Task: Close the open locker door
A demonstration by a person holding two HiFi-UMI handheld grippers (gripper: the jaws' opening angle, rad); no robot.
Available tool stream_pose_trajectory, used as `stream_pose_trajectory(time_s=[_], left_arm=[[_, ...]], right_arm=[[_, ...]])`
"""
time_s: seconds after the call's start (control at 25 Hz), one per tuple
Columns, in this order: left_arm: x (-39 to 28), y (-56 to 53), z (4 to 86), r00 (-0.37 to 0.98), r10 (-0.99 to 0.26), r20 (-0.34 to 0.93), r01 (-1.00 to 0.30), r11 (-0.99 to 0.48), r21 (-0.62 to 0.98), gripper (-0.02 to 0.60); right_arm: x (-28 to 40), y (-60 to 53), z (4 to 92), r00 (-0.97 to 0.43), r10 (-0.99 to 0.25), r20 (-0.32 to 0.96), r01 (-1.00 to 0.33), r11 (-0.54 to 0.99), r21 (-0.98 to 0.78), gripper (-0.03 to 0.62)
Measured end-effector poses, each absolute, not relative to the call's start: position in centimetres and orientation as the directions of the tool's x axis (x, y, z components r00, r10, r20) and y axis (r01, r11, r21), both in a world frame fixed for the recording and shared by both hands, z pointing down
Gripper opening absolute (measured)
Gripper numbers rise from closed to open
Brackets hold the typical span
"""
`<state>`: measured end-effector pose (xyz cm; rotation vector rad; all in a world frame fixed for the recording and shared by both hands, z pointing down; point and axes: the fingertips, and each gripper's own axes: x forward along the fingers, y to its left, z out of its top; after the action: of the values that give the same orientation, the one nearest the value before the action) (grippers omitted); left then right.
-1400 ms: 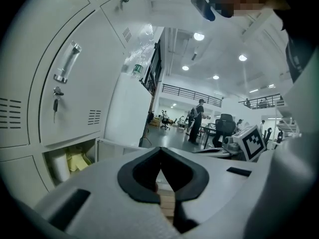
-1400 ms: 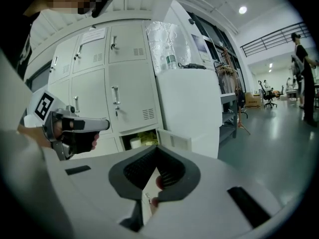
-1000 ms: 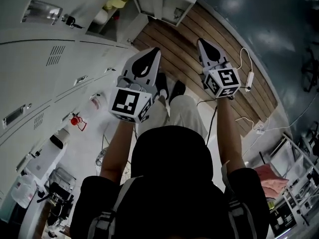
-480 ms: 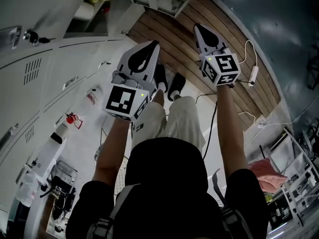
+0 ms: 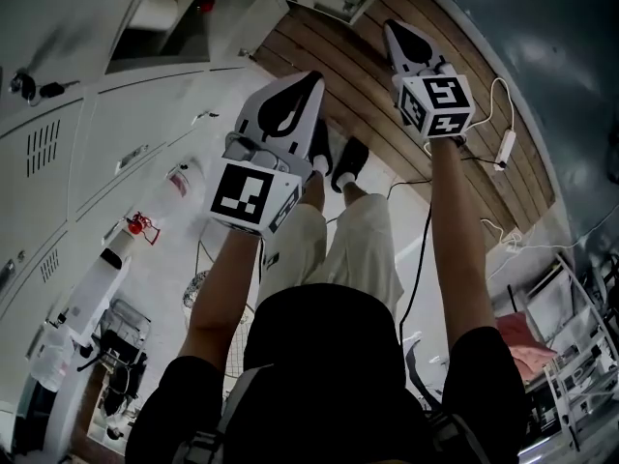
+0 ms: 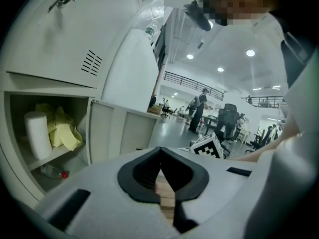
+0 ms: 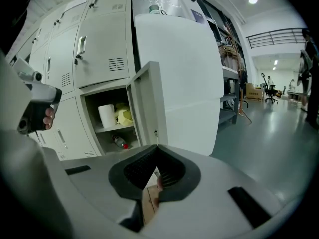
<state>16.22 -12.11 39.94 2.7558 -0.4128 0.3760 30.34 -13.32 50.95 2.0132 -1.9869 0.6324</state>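
Head view: both grippers are held out ahead of the person above a wooden platform point(image 5: 455, 104). The jaws of the left gripper point(image 5: 311, 81) are closed tip to tip, with nothing gripped. The jaws of the right gripper point(image 5: 392, 27) are likewise pressed together and empty. In the right gripper view, the locker door point(image 7: 147, 103) is seen swung out from the right edge of its locker point(image 7: 107, 91), standing beyond the closed tips of the right gripper point(image 7: 156, 148) and apart from them. On the shelf inside, a paper roll point(image 7: 106, 115) is set upright, with a yellow cloth point(image 7: 123, 114) just beside it. A bottle point(image 7: 119, 142) is laid on the locker's bottom. In the left gripper view, the same door point(image 6: 114, 131) is seen past the left gripper point(image 6: 160, 151).
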Motion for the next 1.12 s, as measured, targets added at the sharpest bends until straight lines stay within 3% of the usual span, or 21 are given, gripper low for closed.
stream_pose_trajectory(time_s=[0.48, 1.12], left_arm=[[15.5, -13.0, 43.2, 0.904, -0.277, 0.326, -0.375, -0.881, 0.29, 0.018], [14.9, -12.5, 44.2, 0.895, -0.287, 0.342, -0.388, -0.878, 0.279, 0.017]], right_arm=[[31.6, -16.3, 54.7, -0.029, -0.881, 0.473, -0.992, -0.033, -0.122, 0.006], [32.6, -17.3, 56.1, -0.071, -0.87, 0.487, -0.995, 0.026, -0.099, 0.08]])
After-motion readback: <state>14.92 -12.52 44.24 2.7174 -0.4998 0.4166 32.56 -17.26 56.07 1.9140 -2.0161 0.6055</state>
